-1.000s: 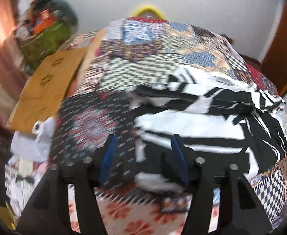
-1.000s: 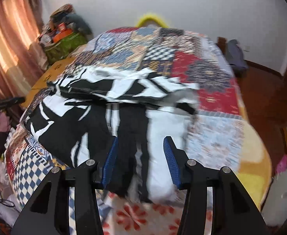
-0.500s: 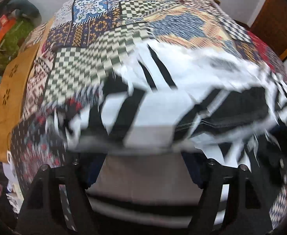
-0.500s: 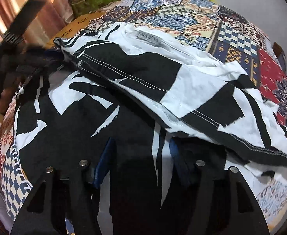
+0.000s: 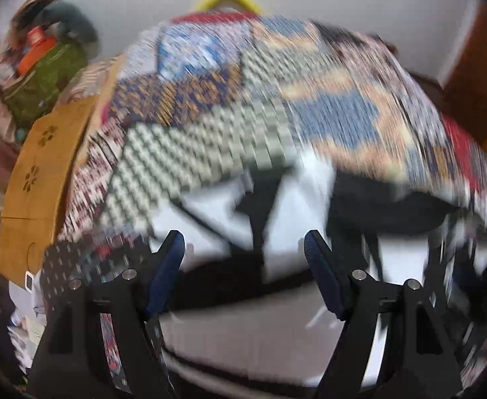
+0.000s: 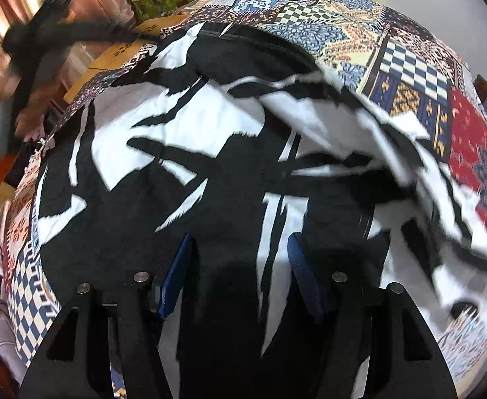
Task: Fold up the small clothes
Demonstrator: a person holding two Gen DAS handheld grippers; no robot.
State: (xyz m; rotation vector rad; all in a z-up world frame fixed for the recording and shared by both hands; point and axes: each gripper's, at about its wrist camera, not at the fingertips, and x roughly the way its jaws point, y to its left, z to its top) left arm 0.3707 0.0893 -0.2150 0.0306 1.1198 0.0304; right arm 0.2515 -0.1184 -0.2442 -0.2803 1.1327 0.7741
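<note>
Folding looks mid-step: we see the black-and-white garment (image 6: 210,173) spread on the patchwork bed (image 6: 409,66), long axis running left to right. Left gripper (image 5: 243,249) has jaws apart, cloth just beyond its tips, nothing pinched. Right gripper (image 6: 240,249) also stands apart over the near edge, no cloth clamped. A loose flap (image 6: 393,139) lies far right, nearer the right gripper.
</note>
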